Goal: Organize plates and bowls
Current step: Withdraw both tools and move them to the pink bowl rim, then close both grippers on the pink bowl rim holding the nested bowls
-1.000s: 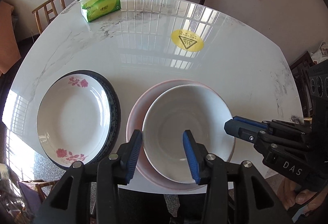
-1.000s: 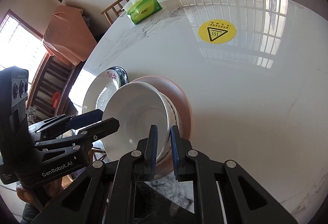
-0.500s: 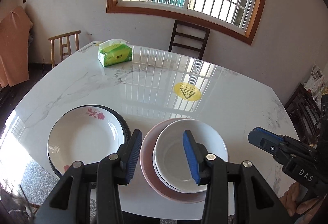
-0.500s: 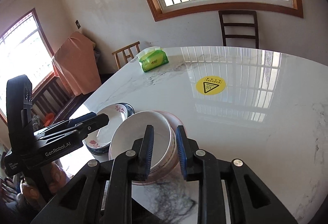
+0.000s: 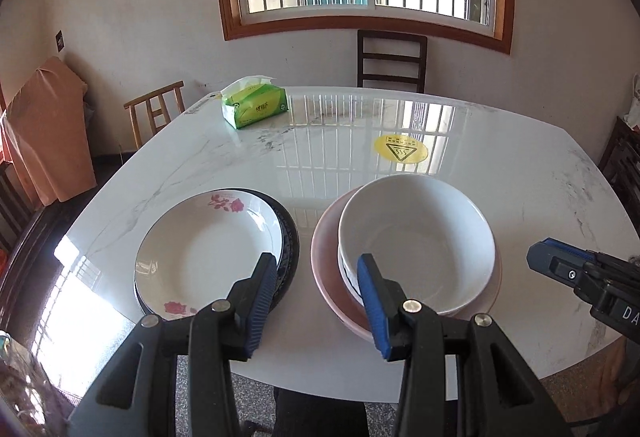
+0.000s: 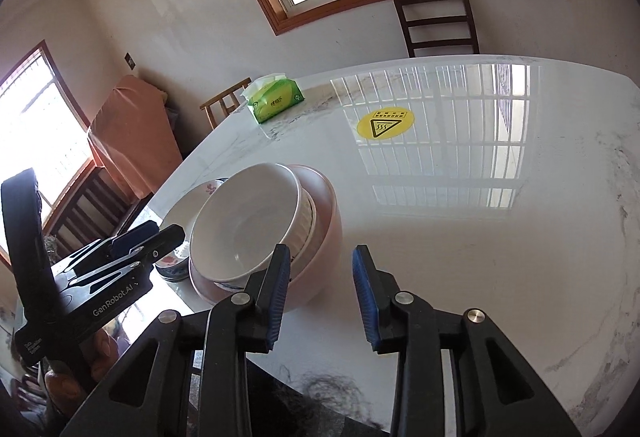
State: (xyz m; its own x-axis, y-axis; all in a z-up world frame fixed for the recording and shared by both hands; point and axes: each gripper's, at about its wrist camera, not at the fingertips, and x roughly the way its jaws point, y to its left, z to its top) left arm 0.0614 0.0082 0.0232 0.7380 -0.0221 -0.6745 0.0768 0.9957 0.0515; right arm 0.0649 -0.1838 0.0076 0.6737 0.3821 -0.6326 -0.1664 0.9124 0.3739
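Note:
A white bowl (image 5: 416, 237) sits nested on other bowls inside a pink bowl (image 5: 324, 261) near the table's front edge; in the right wrist view the white bowl (image 6: 246, 225) tops the pink bowl (image 6: 324, 233). To its left a white rose-patterned plate (image 5: 208, 249) lies on a dark-rimmed plate (image 5: 290, 237). My left gripper (image 5: 316, 297) hovers open in front of the gap between the two stacks, holding nothing. My right gripper (image 6: 322, 291) is open and empty, just right of the bowl stack and pulled back from it.
A white marble table (image 5: 400, 141) carries a green tissue pack (image 5: 256, 107) at the far left and a yellow warning sticker (image 5: 401, 149) mid-table. Chairs stand behind the table (image 5: 392, 61) and at its left (image 5: 156, 113). The right gripper's body shows at the edge (image 5: 584, 277).
The right gripper let go of the white bowl's rim and opened. Both grippers drew back and tilted up from the stacks, so more of the room shows. The dishes stayed put.

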